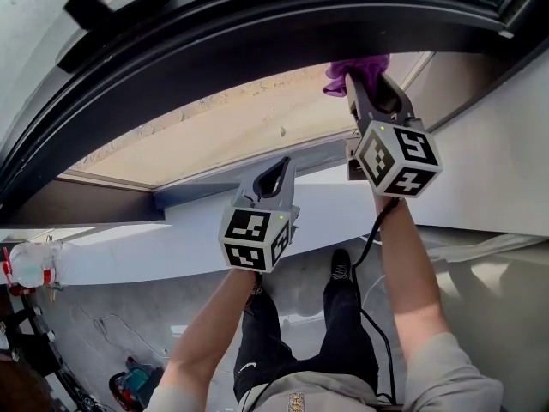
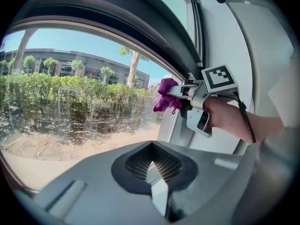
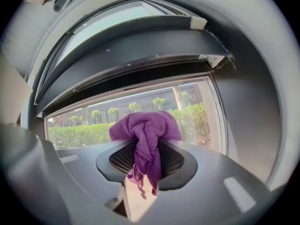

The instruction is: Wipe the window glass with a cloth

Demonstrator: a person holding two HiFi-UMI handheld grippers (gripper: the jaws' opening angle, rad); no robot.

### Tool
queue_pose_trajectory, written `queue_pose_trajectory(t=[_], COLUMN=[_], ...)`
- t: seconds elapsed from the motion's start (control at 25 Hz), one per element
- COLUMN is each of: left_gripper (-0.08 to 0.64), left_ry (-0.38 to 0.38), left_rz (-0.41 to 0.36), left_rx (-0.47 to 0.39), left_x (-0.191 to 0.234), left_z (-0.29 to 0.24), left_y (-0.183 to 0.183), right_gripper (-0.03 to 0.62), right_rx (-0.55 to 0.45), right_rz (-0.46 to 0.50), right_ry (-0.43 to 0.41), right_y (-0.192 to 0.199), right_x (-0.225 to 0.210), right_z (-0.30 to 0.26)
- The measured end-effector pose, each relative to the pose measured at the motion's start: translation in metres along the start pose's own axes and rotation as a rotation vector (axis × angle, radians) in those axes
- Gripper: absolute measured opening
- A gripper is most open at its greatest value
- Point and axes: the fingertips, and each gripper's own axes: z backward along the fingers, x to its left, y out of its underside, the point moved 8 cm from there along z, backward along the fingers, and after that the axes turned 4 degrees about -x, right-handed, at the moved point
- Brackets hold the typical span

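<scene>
Purple terry cloth [image 3: 145,144], bunched in the clamped jaws of the right gripper [image 1: 360,88], sits at the right edge of the streaky window glass [image 1: 223,127] while the left gripper [image 1: 276,172] hangs closed and empty below; the narrowly pinched wad could slip free under pressure.

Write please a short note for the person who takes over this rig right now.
Right gripper: shut on the purple cloth, held up at the right edge of the window glass, by the frame.
Left gripper: shut, empty, lower down near the sill.
Done: cannot tell how much is wiped; streaks show on the glass.
Left: wipe across the pane.
</scene>
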Motion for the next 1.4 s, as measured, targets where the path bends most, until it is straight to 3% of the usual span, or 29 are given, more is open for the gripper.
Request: queue_pose_trajectory(t=[0.64,0.96,1.4], left_gripper=[0.0,0.0,0.0], left_ry=[-0.067,-0.057,-0.078], left_rz=[0.08,0.069,0.111], left_rx=[0.041,0.082,0.1], left_x=[0.02,0.027,0.048], left_z=[-0.039,-0.05,-0.048], left_y=[0.101,0.154,0.207], right_gripper=[0.146,0.145,0.147], right_rx=[0.276,0.371,0.466], right_rz=[-0.057,-0.085,-0.155], right_ry=[-0.01,0.027,0.118], right_y=[0.206,0.3,0.389], right_x=[-0.046,-0.067,-0.082], right_z=[-0.008,-0.006,-0.01])
